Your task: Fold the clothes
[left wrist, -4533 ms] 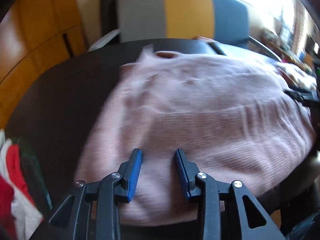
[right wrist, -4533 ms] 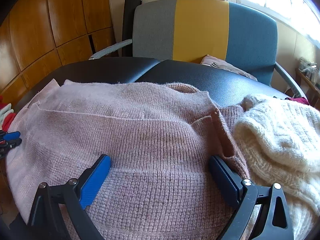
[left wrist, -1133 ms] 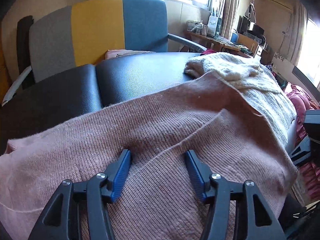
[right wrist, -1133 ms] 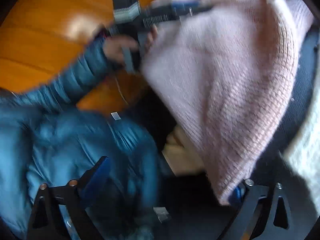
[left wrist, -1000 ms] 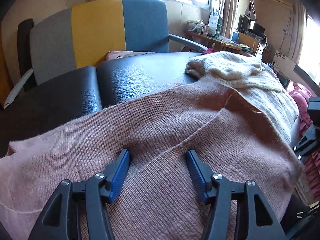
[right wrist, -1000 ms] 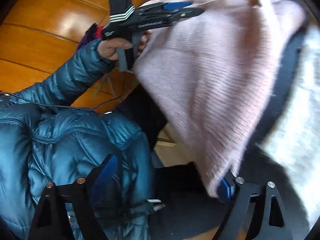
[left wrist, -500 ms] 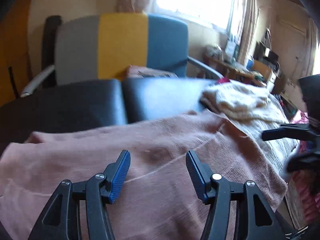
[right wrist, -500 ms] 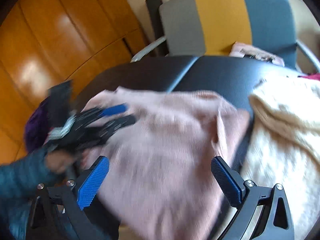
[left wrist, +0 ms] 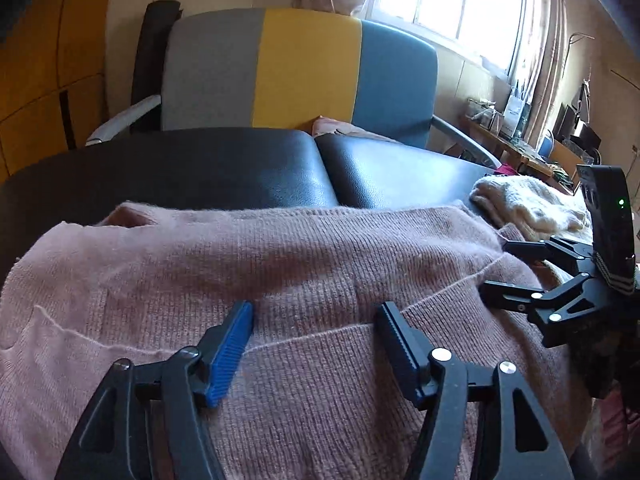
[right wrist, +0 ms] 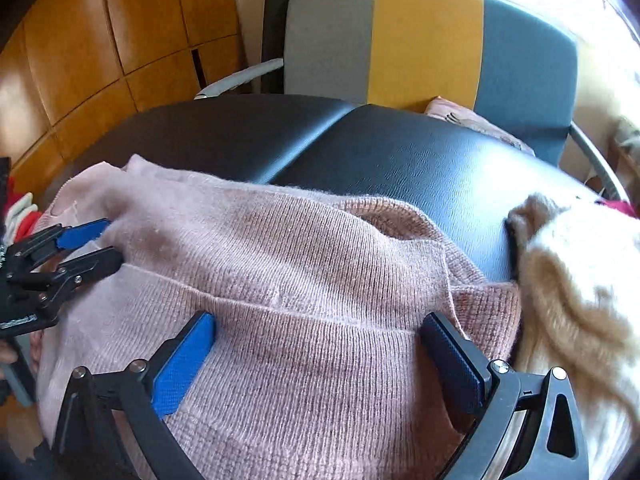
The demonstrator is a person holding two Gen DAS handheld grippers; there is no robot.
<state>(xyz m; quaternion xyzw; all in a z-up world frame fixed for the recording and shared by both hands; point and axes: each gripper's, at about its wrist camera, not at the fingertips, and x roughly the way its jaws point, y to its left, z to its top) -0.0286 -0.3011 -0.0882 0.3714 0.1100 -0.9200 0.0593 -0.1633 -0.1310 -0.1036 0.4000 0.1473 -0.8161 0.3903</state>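
A pink knit sweater (left wrist: 280, 264) lies folded over on the black padded table (left wrist: 240, 168), one fold edge running across it. My left gripper (left wrist: 316, 332) hovers low over its near left part. Its jaws are opening, the fold edge lies between them, and the pads are not pressing on the cloth. From the right wrist view the left gripper (right wrist: 112, 240) sits at the sweater's (right wrist: 280, 264) left edge. My right gripper (right wrist: 316, 344) stands wide open over the sweater's near right part. The left wrist view has the right gripper (left wrist: 494, 268) at the sweater's right edge.
A cream fluffy sweater (right wrist: 580, 280) lies on the table just right of the pink one. A grey, yellow and blue chair (right wrist: 424, 40) stands behind the table with a pink garment (right wrist: 472, 120) on its seat. Wooden panels (right wrist: 100, 40) and red and white clothes (right wrist: 20, 208) are at the left.
The right gripper swung up from pointing at the person's blue jacket and now faces the table over the sweater. The sweater, held hanging before, lies flat. The left jaws have widened.
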